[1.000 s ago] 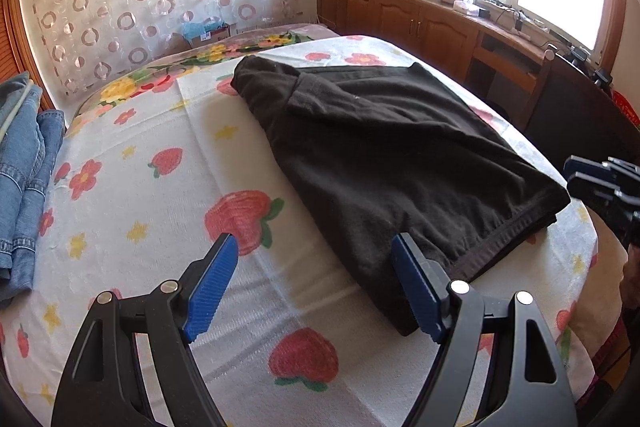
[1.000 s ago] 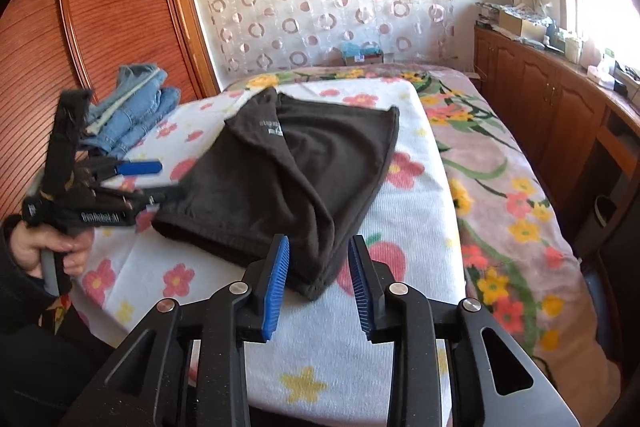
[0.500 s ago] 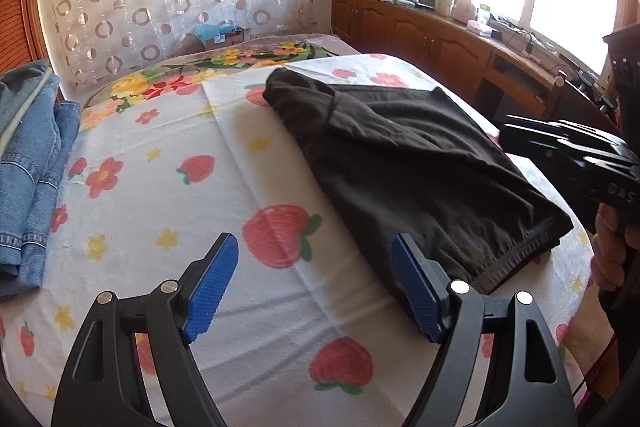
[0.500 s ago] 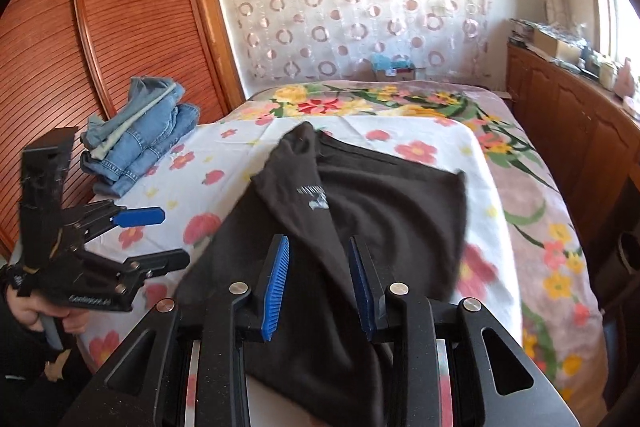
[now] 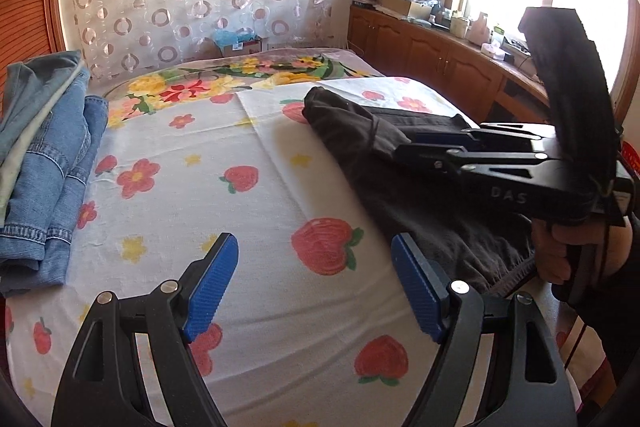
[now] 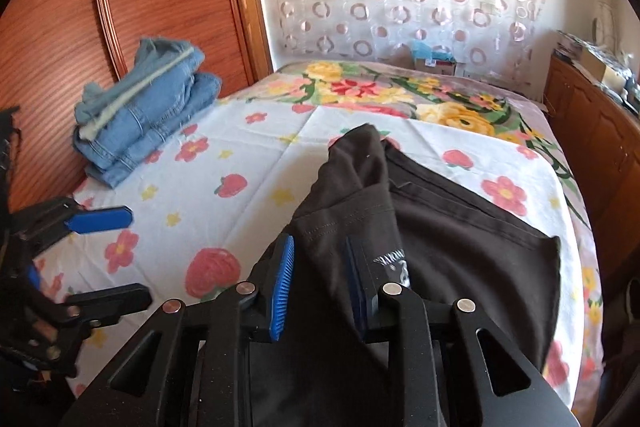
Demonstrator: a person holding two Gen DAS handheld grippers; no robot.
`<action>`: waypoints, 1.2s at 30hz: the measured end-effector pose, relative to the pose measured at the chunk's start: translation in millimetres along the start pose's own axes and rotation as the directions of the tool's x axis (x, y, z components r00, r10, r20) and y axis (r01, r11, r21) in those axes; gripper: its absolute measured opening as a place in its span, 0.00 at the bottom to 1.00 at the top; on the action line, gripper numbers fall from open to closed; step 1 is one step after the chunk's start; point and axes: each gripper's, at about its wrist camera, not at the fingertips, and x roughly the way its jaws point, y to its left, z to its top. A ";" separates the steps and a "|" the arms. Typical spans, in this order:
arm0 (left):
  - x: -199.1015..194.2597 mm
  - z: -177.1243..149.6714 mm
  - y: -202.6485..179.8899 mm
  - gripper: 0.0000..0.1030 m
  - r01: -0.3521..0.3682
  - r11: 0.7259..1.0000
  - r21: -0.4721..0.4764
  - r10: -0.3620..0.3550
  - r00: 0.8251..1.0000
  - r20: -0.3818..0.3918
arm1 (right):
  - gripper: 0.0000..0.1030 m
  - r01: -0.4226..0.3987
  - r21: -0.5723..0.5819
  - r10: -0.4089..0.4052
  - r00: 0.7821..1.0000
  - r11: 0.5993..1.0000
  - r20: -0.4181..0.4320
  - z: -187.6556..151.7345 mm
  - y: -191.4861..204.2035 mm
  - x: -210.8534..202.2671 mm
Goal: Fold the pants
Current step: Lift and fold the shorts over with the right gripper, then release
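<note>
My left gripper [image 5: 314, 285] hangs with its blue-padded jaws spread wide over the strawberry-print white sheet [image 5: 248, 211], holding nothing. My right gripper [image 6: 320, 277] hovers over the folded black fabric pants [image 6: 460, 247] on the bed; its jaws stand partly apart, perhaps brushing cloth. Folded blue denim jeans [image 6: 148, 115] lie well apart.

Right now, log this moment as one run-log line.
left gripper: open, over bedsheet | right gripper: open, over black pants | folded jeans: stacked aside
</note>
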 end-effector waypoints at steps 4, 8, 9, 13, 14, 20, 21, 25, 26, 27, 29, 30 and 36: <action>1.2 -1.2 2.3 0.77 0.000 1.000 -0.006 0.000 1.000 -0.002 | 0.23 0.008 -0.032 -0.009 0.999 0.999 -0.038 5.0 1.3 13.5; 2.8 -1.6 2.1 0.77 0.002 1.000 -0.006 -0.002 1.000 -0.006 | 0.12 0.042 -0.048 -0.045 0.997 0.998 -0.062 10.4 1.9 19.9; 2.4 -1.9 2.0 0.77 0.003 1.000 -0.005 -0.003 1.000 -0.007 | 0.02 0.037 -0.046 -0.041 0.997 0.998 -0.073 12.5 5.8 23.3; 1.2 -2.6 0.7 0.77 0.006 1.000 -0.001 -0.006 1.000 -0.006 | 0.01 0.026 -0.011 -0.027 0.999 1.000 -0.038 16.2 1.7 13.4; 1.1 -2.7 0.5 0.77 0.006 1.000 -0.001 -0.006 1.000 -0.006 | 0.01 0.027 0.009 -0.027 1.000 1.000 -0.016 18.3 -3.1 7.2; 0.2 -1.4 -5.8 0.77 0.011 1.000 0.008 -0.011 1.000 -0.006 | 0.01 0.046 0.078 -0.050 0.998 0.996 0.045 23.3 -30.4 -20.7; 0.3 -0.9 -7.3 0.77 0.013 1.000 0.010 -0.012 1.000 -0.006 | 0.01 0.055 0.087 -0.059 0.997 0.995 0.051 23.5 -36.3 -24.2; 1.9 0.3 -12.5 0.77 0.016 1.000 0.019 -0.016 1.000 -0.008 | 0.01 0.099 0.124 -0.107 0.993 0.987 0.056 19.5 -58.6 -33.7; 2.5 0.0 -13.4 0.77 0.017 1.000 0.021 -0.017 1.000 -0.010 | 0.01 0.111 0.136 -0.119 0.991 0.984 0.053 18.4 -64.7 -34.5; 3.8 0.2 -13.9 0.77 0.018 1.000 0.022 -0.018 1.000 -0.011 | 0.01 0.123 0.148 -0.132 0.990 0.981 0.049 17.3 -70.9 -34.8; 5.2 -0.7 -15.6 0.77 0.020 0.999 0.025 -0.019 1.000 -0.015 | 0.01 0.153 0.167 -0.161 0.986 0.974 0.037 16.6 -81.7 -33.7; 6.0 -0.8 -16.2 0.77 0.020 0.999 0.026 -0.020 1.000 -0.016 | 0.01 0.169 0.176 -0.177 0.984 0.970 0.030 16.1 -86.8 -32.6; 8.8 -1.6 -17.9 0.77 0.020 0.999 0.031 -0.019 1.000 -0.023 | 0.01 0.236 0.228 -0.244 0.970 0.945 0.006 15.6 -105.6 -28.4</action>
